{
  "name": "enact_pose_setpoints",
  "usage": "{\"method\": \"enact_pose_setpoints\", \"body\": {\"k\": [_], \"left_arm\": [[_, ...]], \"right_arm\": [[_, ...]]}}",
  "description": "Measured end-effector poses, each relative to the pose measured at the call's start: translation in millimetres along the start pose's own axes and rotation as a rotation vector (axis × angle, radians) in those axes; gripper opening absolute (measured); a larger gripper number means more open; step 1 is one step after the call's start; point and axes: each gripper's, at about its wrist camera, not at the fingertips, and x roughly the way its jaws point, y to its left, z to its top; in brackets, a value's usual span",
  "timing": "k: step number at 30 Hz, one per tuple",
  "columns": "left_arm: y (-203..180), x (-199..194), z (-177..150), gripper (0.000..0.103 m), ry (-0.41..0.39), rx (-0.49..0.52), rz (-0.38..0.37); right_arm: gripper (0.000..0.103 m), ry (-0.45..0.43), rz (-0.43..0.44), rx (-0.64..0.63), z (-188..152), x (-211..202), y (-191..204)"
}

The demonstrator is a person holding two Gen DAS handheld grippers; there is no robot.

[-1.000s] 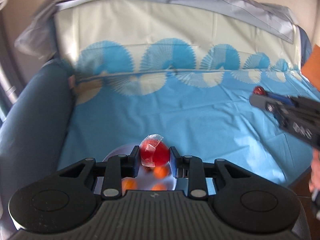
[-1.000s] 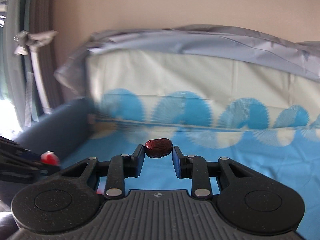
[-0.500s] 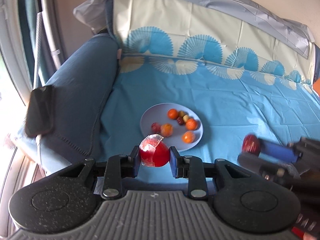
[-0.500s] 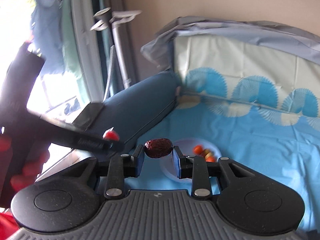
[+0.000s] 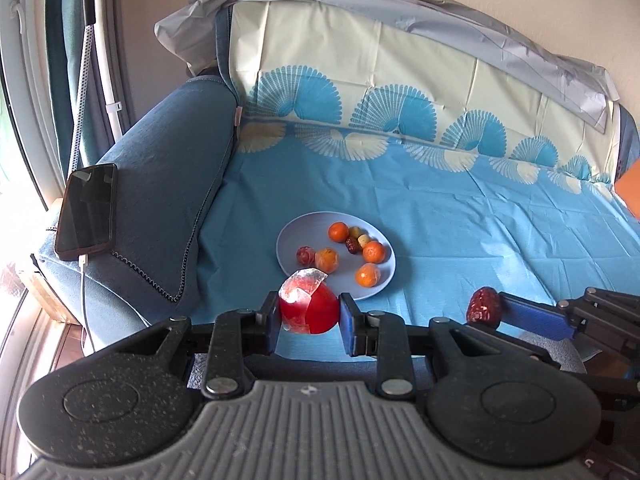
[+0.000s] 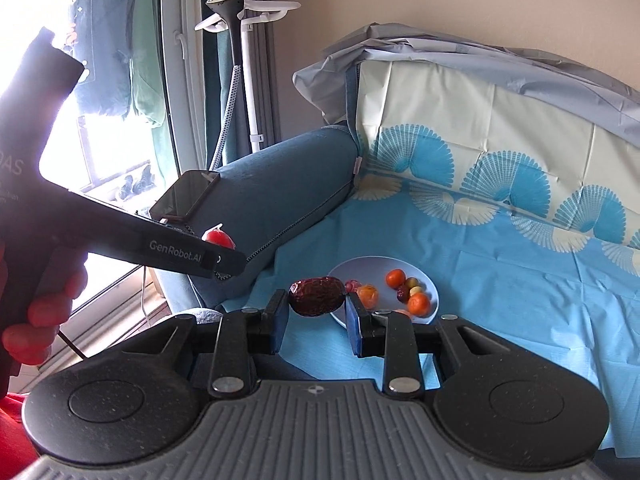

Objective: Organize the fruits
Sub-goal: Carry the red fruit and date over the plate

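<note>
My left gripper is shut on a red fruit with a clear plastic wrap, held in the air in front of a pale blue plate. The plate lies on the blue cloth and holds several small oranges and dark fruits, such as an orange. My right gripper is shut on a dark red date; in the left wrist view the date sits at the right. The plate also shows in the right wrist view, beyond the date. The left gripper's red fruit shows there at the left.
A sofa covered with a blue fan-patterned cloth. A black phone with a cable lies on the blue armrest at the left. A garment steamer stand and a bright window are beyond the armrest. An orange object sits at the right edge.
Both grippers have drawn back and up from the sofa with their fruits still held. The plate, once under the left gripper, now lies well ahead of both.
</note>
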Motion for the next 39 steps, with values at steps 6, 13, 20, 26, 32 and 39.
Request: {"method": "enact_pose_setpoints", "body": {"k": [6,13,20,26,32,39], "left_arm": [[-0.4,12.5,6.1,0.033,0.017,-0.003,-0.003],[-4.0,37.1,20.1,0.033,0.026,0.013,-0.004],[-8.5,85.5,35.5,0.033,0.081,0.023,-0.018],[-6.1,135.8,57.9,0.033,0.106,0.035,-0.017],[-8.7,199.4,78.3,0.033,0.141,0.052,-0.033],[-10.1,280.9,91.2,0.033,0.205,0.075,-0.045]], "right_arm": [[0.032,0.026,0.000,0.014,-4.1,8.4,-3.3],[0.032,0.064,-0.003,0.037,-3.2,32.8,-14.1],[0.032,0.140,0.012,0.072,-5.4,75.8,-28.3],[0.032,0.165,-0.019,0.094,0.4,123.5,-50.9],[0.032,0.208,-0.021,0.138,6.5,185.4,-81.7],[0.032,0.253,-0.057,0.116,1.1,251.7,-107.1]]}}
